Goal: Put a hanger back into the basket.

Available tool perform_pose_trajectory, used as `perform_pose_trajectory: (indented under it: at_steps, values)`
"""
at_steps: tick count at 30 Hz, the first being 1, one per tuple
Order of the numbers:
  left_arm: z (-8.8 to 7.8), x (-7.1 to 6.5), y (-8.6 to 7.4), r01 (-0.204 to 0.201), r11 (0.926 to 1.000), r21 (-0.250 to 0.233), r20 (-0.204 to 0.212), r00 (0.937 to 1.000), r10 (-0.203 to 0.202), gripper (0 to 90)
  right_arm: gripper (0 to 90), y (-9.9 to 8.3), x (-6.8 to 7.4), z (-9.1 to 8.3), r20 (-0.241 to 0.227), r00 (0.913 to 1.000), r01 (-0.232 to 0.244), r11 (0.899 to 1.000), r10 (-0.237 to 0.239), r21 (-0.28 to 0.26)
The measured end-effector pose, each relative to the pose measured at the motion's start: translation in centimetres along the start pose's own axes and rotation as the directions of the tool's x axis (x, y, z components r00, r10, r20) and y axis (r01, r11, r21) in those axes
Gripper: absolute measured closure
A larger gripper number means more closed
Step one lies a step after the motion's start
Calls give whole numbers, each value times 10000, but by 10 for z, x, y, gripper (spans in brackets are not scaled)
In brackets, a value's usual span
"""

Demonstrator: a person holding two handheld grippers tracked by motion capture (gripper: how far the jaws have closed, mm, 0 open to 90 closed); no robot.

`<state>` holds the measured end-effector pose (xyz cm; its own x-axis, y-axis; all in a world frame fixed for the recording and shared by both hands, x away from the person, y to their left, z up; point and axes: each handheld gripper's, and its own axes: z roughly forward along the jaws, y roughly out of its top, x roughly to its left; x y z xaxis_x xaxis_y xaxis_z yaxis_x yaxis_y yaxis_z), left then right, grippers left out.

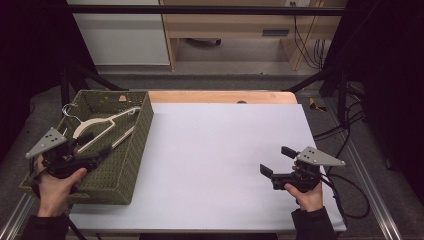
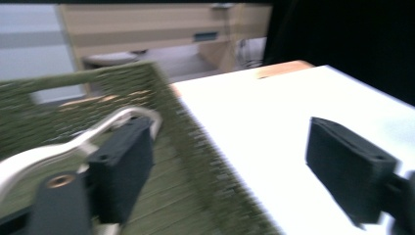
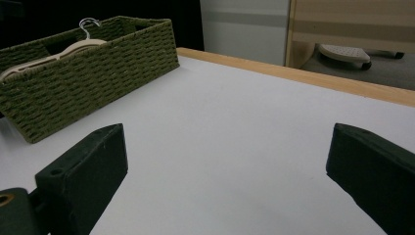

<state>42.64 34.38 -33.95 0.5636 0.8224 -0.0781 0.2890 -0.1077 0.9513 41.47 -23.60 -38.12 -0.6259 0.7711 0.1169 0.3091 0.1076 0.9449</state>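
High view: the hanger [image 1: 102, 128] is pale cream, with a curved shoulder bar, a straight lower bar and a small metal hook at its far left end. It lies slantwise inside the basket [image 1: 141, 134], a green woven box with straight walls at the left side of the table [image 1: 220, 165]. The hanger is its one content. The left gripper [image 1: 95, 148] hangs over the basket's near half, jaws spread with nothing between them, just beside the hanger's lower bar and clear of it. The right gripper [image 1: 276, 160] rests low over the white top near the right edge, jaws apart and empty, well away from the basket. Between basket and right gripper the white surface lies bare; a strip of wood shows along the far edge, and the basket's left wall stands at the table's left edge.

Left gripper view: the picture is blurred. The jaws stand wide; the left one is over the basket floor, right by the hanger's [image 2: 73, 139] curved cream arm, the right one over the white top beyond the basket wall [image 2: 195, 142]. Whether the left jaw touches the hanger I cannot tell. The table's far right corner shows ahead.

Right gripper view: both black jaws are spread wide above the bare white top. The basket [image 3: 98, 73] stands far left, the hanger [image 3: 58, 51] and its hook rising above the rim. The wooden far edge runs across behind.
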Motion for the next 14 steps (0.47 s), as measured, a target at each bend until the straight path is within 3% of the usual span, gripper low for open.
perform_pose_trajectory:
  at_steps: [1,3,4,7,14]
  values:
    - [0,0,0,0,10000,0,0,10000,0,122,23,0,0,-1,-67,10000,41,10000,-41,-11]
    - [8,-16,-4,-41,10000,12,489,9988,40,96,21,0,-1,-1,-66,9999,102,9999,-102,-54]
    - [8,-16,-4,-41,10000,12,489,9988,40,90,21,0,-1,-1,-66,9999,102,9999,-102,-54]
    - [21,-34,-10,-273,9993,264,771,9967,252,84,20,0,-1,-3,-42,10000,15,10000,-16,-96]
    - [31,-44,-18,-457,9981,420,953,9946,415,84,20,-1,-3,-6,-17,10000,92,9998,-92,-149]
